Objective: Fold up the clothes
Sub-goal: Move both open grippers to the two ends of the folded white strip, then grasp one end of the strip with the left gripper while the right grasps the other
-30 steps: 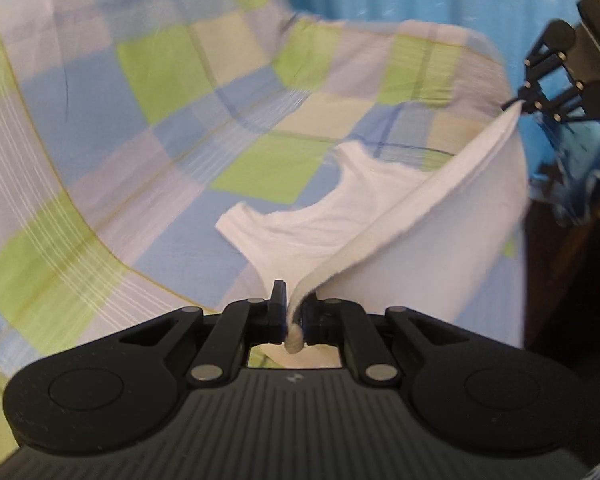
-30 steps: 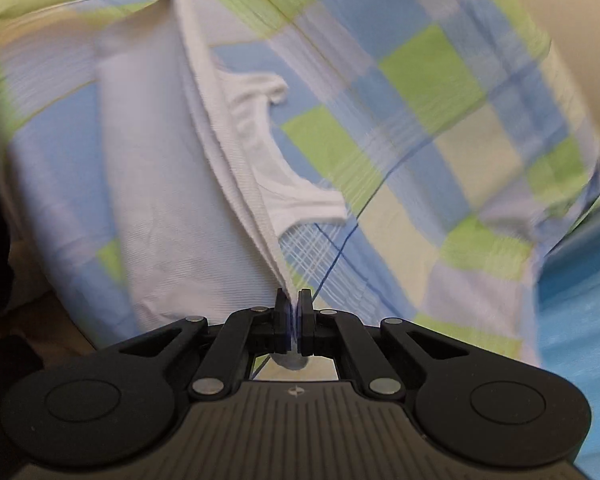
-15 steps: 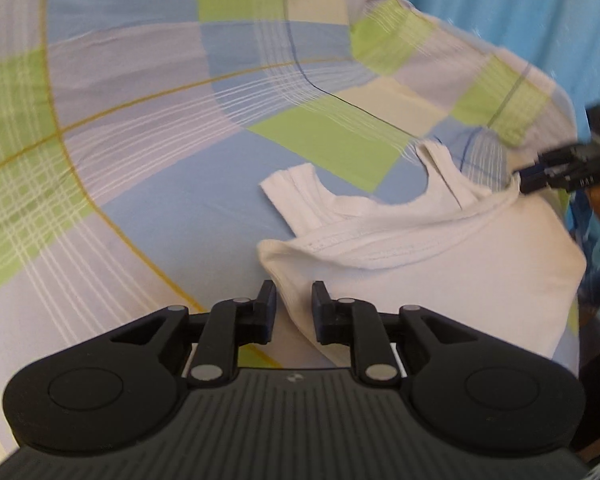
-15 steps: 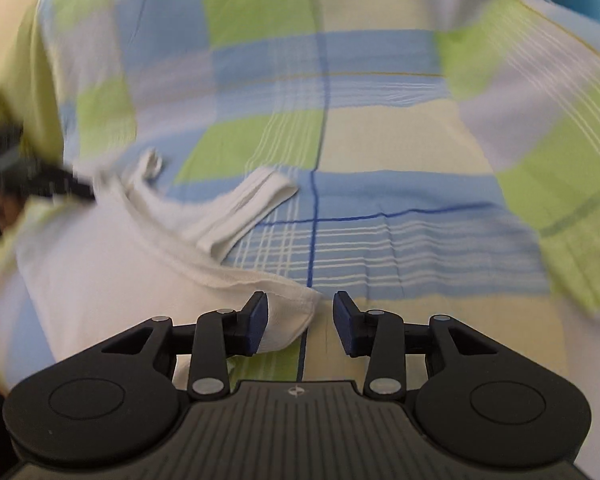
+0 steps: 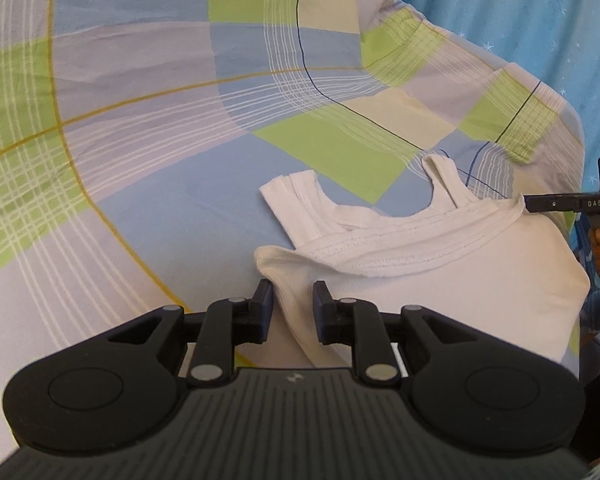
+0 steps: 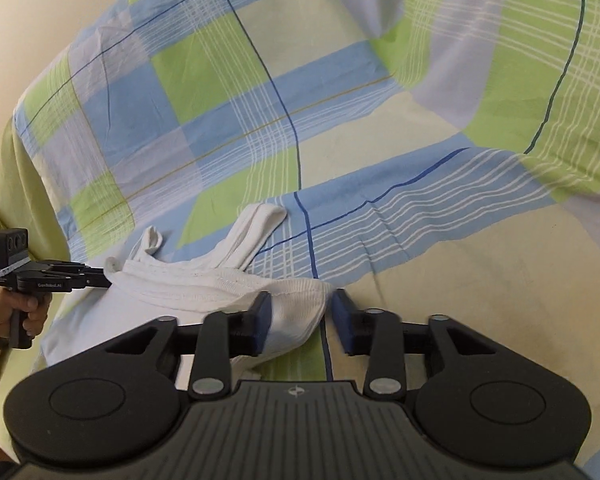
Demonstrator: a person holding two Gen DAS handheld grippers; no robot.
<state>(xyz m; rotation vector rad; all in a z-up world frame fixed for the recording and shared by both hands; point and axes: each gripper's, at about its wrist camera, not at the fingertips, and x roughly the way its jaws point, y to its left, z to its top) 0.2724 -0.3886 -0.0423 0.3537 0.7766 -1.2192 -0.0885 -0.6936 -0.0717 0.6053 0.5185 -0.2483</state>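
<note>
Since the frames a second ago, when both grippers were pinching the lifted hem, the white tank top is now lying folded on the checked bedsheet, its hem doubled up over the chest so the two shoulder straps are poking out beyond the fold. Both sets of fingers are now standing apart. Close to the lens, the left gripper is sitting with its jaws spread on either side of one folded corner, the cloth lying loose between them. On the other side, the right gripper is doing likewise at the opposite corner, with its jaws wider still. Each tool is also showing at the edge of the other's view, tip just beside the fold; whether that tip is touching the fabric is hard to judge. A hand is gripping the left tool's handle.
</note>
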